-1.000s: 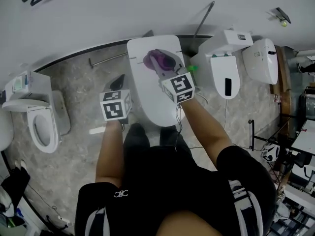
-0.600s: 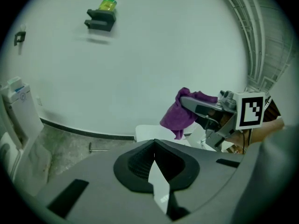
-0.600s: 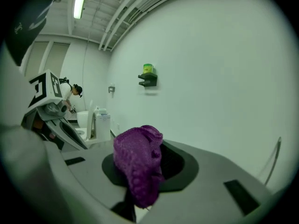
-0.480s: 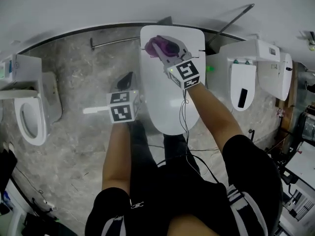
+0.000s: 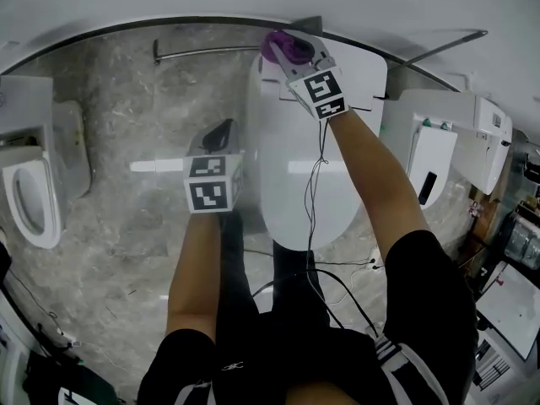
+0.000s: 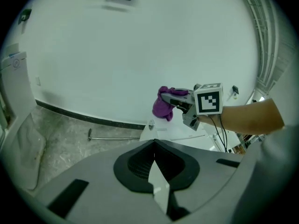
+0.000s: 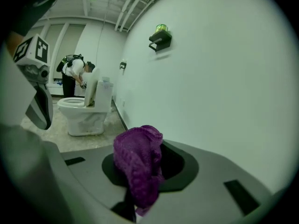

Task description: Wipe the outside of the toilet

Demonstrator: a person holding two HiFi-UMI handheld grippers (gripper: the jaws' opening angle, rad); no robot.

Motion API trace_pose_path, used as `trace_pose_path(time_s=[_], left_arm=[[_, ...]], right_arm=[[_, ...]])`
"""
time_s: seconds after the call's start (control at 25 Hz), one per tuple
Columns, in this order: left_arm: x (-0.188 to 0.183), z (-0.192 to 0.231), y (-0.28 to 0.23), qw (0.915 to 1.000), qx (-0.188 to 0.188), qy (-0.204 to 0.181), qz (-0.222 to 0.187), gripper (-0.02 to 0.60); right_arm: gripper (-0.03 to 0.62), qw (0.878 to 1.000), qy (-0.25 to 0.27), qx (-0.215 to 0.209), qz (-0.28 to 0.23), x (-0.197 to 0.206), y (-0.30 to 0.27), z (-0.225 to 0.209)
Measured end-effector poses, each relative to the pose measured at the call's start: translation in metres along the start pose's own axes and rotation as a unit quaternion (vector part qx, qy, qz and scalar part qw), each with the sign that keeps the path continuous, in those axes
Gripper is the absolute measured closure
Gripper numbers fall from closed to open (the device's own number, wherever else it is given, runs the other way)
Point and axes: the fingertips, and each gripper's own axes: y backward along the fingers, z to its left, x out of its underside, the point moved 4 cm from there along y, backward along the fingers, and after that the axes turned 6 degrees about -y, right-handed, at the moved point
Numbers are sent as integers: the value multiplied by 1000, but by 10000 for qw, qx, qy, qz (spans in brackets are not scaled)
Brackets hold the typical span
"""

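While the right gripper (image 5: 285, 51) pinches a purple cloth (image 5: 281, 45) at the back of the white toilet (image 5: 291, 175), the left gripper (image 5: 221, 135) hangs beside the bowl.
The cloth sits bunched between the right jaws, at the toilet's rear top edge, close to the wall; the lid is down; the left jaws are closed together on nothing, over the grey stone floor (image 5: 126, 125) just left of the toilet; another toilet (image 5: 34, 192) stands further left, well apart.
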Motion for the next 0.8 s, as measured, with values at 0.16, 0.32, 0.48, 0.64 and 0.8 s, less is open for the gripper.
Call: trace_pose_path(time_s=[0.16, 0.32, 0.48, 0.64, 0.8], left_arm=[[3, 18, -15, 9995, -16, 306, 38, 574], [6, 25, -17, 9991, -24, 422, 29, 574], [12, 19, -20, 9984, 26, 566, 59, 574], [13, 10, -28, 9981, 63, 604, 57, 574], [14, -1, -32, 9983, 98, 569, 110, 574]], right_arm=[[511, 9994, 239, -25, 240, 29, -21, -5], [511, 9959, 656, -74, 625, 48, -30, 2], [511, 9970, 250, 90, 730, 64, -32, 3], [511, 9944, -461, 210, 923, 74, -34, -6], [508, 9917, -609, 110, 1129, 78, -32, -10]])
